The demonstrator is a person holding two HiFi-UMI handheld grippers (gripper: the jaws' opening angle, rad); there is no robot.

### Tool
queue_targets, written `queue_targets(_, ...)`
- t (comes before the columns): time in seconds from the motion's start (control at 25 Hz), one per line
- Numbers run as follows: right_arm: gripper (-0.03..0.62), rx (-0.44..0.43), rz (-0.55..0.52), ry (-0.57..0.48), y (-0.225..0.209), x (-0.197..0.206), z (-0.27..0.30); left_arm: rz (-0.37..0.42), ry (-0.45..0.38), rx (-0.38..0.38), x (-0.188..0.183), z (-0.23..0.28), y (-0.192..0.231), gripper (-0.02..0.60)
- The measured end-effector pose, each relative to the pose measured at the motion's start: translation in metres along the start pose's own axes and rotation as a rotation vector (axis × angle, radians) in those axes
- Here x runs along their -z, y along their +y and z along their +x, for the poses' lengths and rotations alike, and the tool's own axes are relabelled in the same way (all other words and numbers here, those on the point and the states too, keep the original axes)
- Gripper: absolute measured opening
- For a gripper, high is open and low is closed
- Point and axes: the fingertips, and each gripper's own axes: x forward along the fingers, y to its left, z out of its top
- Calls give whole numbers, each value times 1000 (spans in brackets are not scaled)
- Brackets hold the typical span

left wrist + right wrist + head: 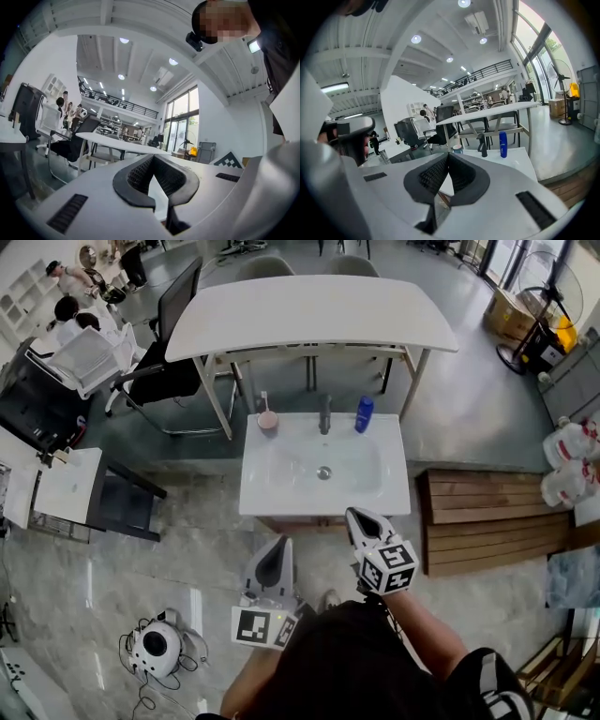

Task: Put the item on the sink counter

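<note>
The white sink counter (384, 491) stands just ahead of me, with a basin and drain at its middle. Along its back edge stand a blue bottle (364, 413) (502, 144), a dark faucet (324, 414) (482, 145) and a pink cup (267, 421) (457, 149) holding a toothbrush. My left gripper (282, 545) (152, 158) hovers short of the counter's front edge, shut with nothing between its jaws. My right gripper (357, 518) (447, 154) is at the front edge, also shut and holding nothing.
A long white table (309, 315) with chairs stands behind the sink. A black office chair (173, 343) is at back left, a wooden bench (478, 512) and water jugs (567, 460) are to the right. A white device with cables (155, 648) lies on the floor at left.
</note>
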Motion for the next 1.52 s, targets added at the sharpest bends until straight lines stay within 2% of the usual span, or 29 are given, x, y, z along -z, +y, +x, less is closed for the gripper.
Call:
queue_targets(0.24, 11, -11, -35, -76, 42, -20, -28, 24, 7, 15, -4, -12, 13, 15)
queue_targets(0.6, 11, -20, -17, -165, 99, -37, -51, 2, 21, 62, -4, -33, 33, 15)
queue_targets(0.92, 9, 7, -12, -175, 113, -31, -56, -32, 34, 91, 4, -44, 34, 15)
queue_targets(1.12, 9, 13, -8, -187, 119, -30, -60, -23, 35, 118, 5, -48, 29, 15)
queue_targets(1.52, 9, 3, 3, -189, 126, -33, -59, -39, 36, 125, 4, -51, 30, 15)
